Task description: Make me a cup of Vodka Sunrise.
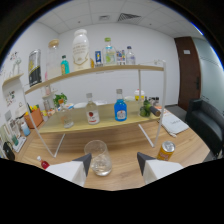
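A clear stemless glass (97, 157) stands on the wooden table just ahead of my left finger. My gripper (115, 164) is open, its two fingers apart with nothing between them. On the lower shelf (105, 125) beyond stand a clear bottle with a red label (91, 111) and a bottle of blue liquid (120, 107). An orange can (166, 150) sits on the table just ahead of my right finger.
A two-tier wooden shelf on white legs holds several bottles on its top tier (95, 70), among them a large white bottle (80, 49). A small glass (67, 119) and green fruit (145, 108) are on the lower tier. A black sofa (206, 122) stands beyond the shelf.
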